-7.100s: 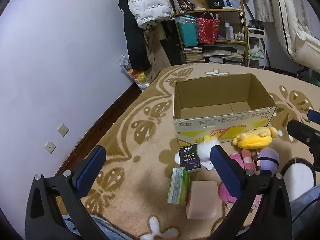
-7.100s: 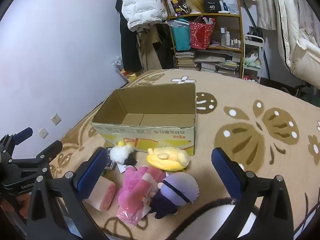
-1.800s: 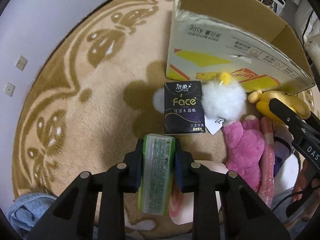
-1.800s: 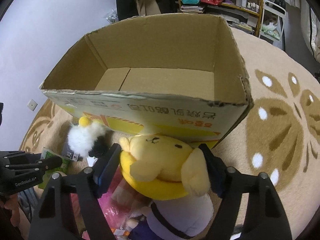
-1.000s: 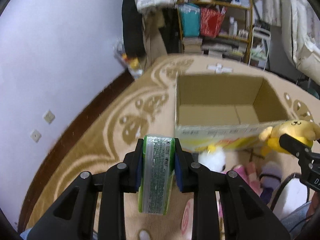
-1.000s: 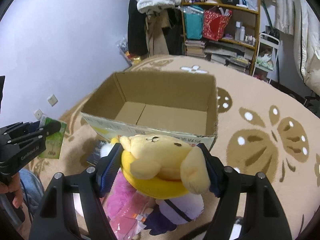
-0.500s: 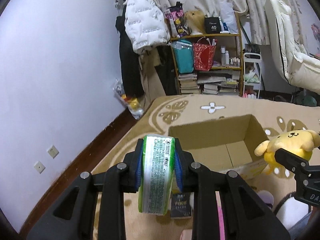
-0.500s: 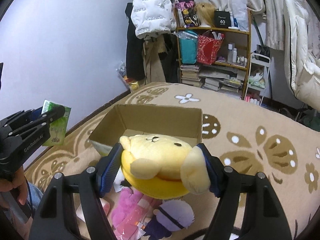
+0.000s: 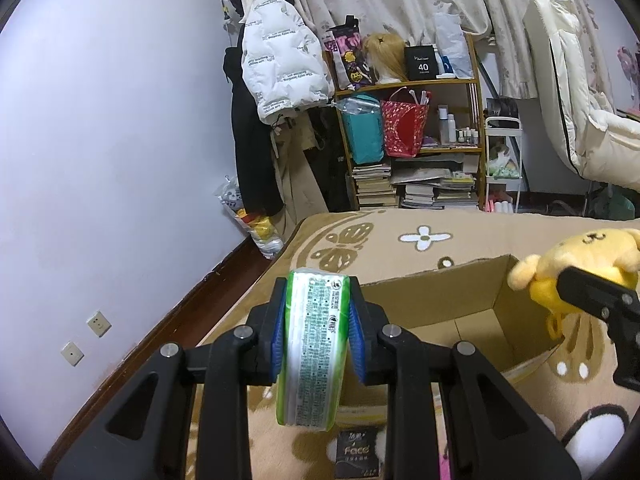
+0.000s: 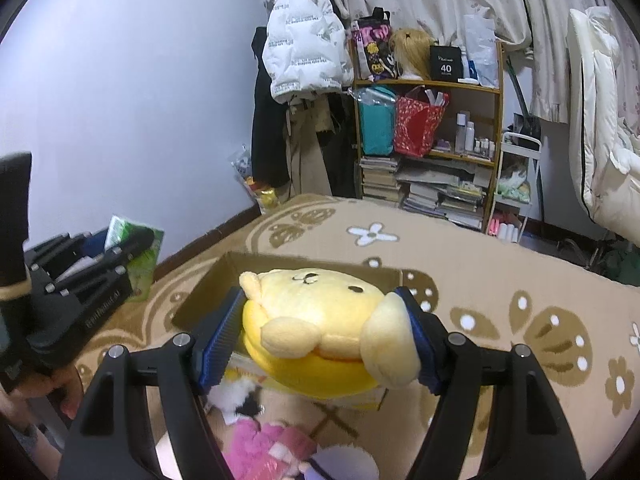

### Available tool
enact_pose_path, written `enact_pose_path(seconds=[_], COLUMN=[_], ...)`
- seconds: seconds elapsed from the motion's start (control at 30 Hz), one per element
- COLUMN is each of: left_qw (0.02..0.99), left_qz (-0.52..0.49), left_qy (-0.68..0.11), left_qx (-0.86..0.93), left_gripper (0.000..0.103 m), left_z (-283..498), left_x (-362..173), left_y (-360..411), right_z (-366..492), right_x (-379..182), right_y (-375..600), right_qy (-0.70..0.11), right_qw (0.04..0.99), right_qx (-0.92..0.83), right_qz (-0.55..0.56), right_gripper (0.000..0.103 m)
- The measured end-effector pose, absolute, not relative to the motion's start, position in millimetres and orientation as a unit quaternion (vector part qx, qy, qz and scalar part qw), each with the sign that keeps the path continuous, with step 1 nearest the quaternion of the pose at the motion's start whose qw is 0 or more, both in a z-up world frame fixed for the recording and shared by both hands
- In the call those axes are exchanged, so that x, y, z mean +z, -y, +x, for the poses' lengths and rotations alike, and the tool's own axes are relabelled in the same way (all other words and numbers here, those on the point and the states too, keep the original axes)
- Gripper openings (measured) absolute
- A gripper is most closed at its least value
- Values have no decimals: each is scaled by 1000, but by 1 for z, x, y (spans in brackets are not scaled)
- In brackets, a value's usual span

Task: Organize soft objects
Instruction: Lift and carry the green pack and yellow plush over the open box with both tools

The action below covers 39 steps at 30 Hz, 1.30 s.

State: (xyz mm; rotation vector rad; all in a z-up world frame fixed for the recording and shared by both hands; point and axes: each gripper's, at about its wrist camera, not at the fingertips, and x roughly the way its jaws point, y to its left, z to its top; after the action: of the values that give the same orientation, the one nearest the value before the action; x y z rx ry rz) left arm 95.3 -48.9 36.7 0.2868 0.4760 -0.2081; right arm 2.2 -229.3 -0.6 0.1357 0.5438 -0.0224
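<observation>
A: Left claw (image 9: 317, 344): pressed onto a green tissue pack (image 9: 314, 354), pinched across its two broad faces. The pack is held on edge above the carpet (image 9: 472, 236), just short of the near wall of the cardboard box (image 9: 432, 300).

B: Handling? Judged light and yielding; the glossy film wrap is likely slippery, so the grip is best kept mid-body on the flat faces, as now. White panel with fine green print, green borders.

A: Right claw (image 10: 320, 338): closed on a yellow plush dog (image 10: 320, 332), squeezed at the sides of the head. It is held in the air over the near edge of the box.

B: Soft and springy by the look of it; the stuffing is dented where the blue pads (image 10: 218, 344) press. Little weight is expected. Pale cream face, small dark eyes, floppy ears, brighter yellow below.

A: Lower down, on the carpet: a black tissue pack (image 9: 357, 452), a pink plush (image 10: 256, 444), a white fluffy toy (image 10: 236, 394).

B: Farther off, the box interior is seen only in part; nothing is noted inside. Beyond it, a shelf (image 9: 436, 120) with books and bags, and a white jacket (image 9: 280, 60) hung up.
</observation>
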Motion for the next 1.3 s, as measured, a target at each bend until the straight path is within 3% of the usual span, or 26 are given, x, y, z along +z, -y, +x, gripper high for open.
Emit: enact_pose_path(seconds=[0.33,0.73,1.3], left_qw=[952,929,911], left_qz=[120,105,137], left_qy=[-252,-327,-361], left_qx=[-122,-137,-145], left_gripper=[26,26,29], left_z=[117,147,150], left_x=[25,-14,-36], left_y=[50,60,74], right_z=[32,61,75], right_x=[-8,-37,-67], right_y=[228,228,231], right_qy=[-263,-298,-337], right_qw=[962,954,941], right_qx=[9,4,-9], right_qz=[72,45,36], right_gripper=[78,79,83])
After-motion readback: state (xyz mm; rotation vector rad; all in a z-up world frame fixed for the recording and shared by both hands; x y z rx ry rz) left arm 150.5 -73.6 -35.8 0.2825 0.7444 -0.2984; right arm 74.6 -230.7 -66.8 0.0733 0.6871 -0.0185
